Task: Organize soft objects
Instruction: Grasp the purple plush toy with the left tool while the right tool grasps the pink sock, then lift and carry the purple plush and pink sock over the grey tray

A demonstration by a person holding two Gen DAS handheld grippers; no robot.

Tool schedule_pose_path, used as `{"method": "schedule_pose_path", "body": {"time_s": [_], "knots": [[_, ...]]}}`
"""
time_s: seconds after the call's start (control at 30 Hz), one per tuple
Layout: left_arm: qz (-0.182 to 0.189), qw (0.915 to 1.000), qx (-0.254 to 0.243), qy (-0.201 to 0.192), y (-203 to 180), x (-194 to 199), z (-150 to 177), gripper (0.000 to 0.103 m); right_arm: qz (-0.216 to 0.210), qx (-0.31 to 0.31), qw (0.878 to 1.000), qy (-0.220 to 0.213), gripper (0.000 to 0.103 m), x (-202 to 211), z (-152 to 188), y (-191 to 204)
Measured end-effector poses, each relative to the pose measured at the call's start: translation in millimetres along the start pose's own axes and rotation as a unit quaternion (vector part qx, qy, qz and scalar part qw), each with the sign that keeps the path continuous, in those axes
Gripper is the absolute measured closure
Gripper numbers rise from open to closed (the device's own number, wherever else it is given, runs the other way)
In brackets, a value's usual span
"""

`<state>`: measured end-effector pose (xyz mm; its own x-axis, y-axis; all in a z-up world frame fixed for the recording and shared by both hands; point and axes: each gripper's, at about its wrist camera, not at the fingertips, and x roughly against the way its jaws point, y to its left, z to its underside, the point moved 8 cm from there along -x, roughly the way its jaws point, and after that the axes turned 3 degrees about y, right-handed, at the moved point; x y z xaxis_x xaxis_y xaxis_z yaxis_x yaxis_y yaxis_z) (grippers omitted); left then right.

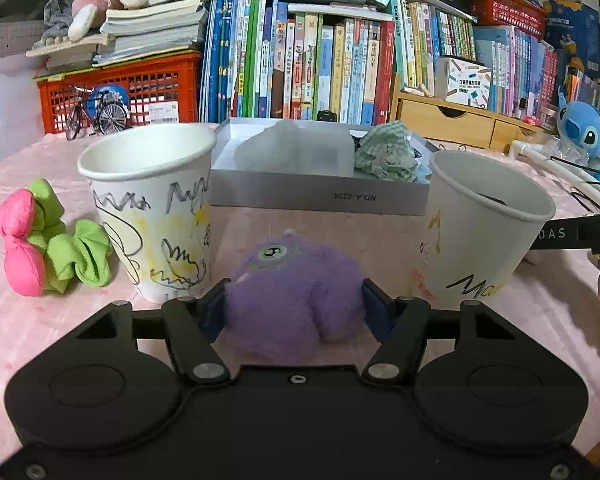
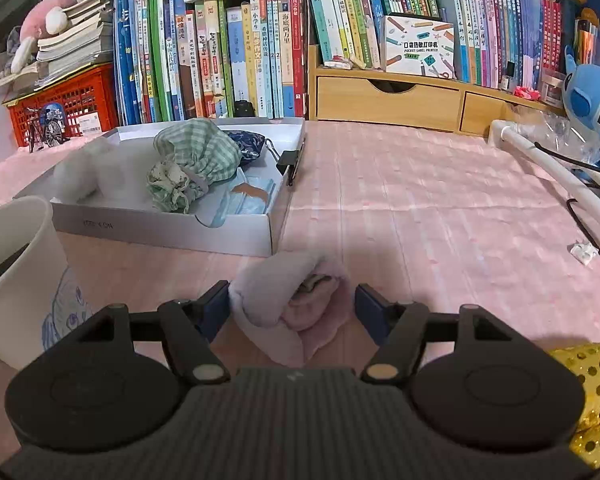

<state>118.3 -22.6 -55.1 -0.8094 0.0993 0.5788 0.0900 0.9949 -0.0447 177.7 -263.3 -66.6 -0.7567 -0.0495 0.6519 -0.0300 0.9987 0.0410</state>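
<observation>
- I read the purple plush toy (image 1: 291, 292) as very light, fluffy, compressible; no risk of breakage; the pile may slip a little, so I would pinch it across the widest part of the body rather than by the fur tips
- The toy sits on the pink tablecloth (image 1: 27, 328), between 2 paper cups: the scribbled left cup (image 1: 151, 208) and the right cup (image 1: 484, 228); the white box (image 1: 320, 196) stands behind
- Left gripper (image 1: 293, 300): jaws partly spread, the blue pads (image 1: 209, 312) against both flanks of the toy; fur bulges over them; I judge it pinched, though how firmly I cannot tell
- The rolled pink cloth (image 2: 295, 300) looks soft, limp, light; likely to unroll if taken by a loose edge; I would grip across the roll's middle
- The cloth lies on the tablecloth just in front of the box corner, where a green checked pouch (image 2: 195, 160) and blue masks (image 2: 247, 200) already rest
- Right gripper (image 2: 293, 304): jaws spread around the roll; left pad touching or nearly so; right pad clearly apart from the cloth; not yet holding
- A pink and green scrunchie pile (image 1: 47, 240) sits left of the scribbled cup; a gold sequin item (image 2: 592, 392) at the right gripper's right edge
</observation>
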Motion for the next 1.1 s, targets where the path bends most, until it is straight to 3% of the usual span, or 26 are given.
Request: {"method": "schedule_pose_path", "body": {"time_s": [0.07, 0.13, 0.57, 0.77, 1.1], "knots": [[-0.002, 0.9999, -0.007, -0.007, -2, 5, -2, 0.039, 0.000, 0.005, 1.000, 0.000, 0.029, 1, 0, 1], [-0.001, 0.9998, -0.015, -0.014, -4, 11, -4, 0.039, 0.001, 0.012, 1.000, -0.003, 0.043, 4, -1, 4], [0.026, 0.9955, -0.059, -0.069, -4, 74, -40, 0.039, 0.000, 0.013, 0.999, -0.038, 0.047, 28, -23, 4], [0.046, 0.9903, -0.077, -0.106, 1, 99, -87, 0.039, -0.007, 0.006, 0.999, -0.054, 0.047, 40, -44, 1], [0.085, 0.9920, -0.040, -0.084, 42, 93, -195, 0.039, -0.022, 0.028, 0.995, -0.098, 0.047, 60, -107, 10]]}}
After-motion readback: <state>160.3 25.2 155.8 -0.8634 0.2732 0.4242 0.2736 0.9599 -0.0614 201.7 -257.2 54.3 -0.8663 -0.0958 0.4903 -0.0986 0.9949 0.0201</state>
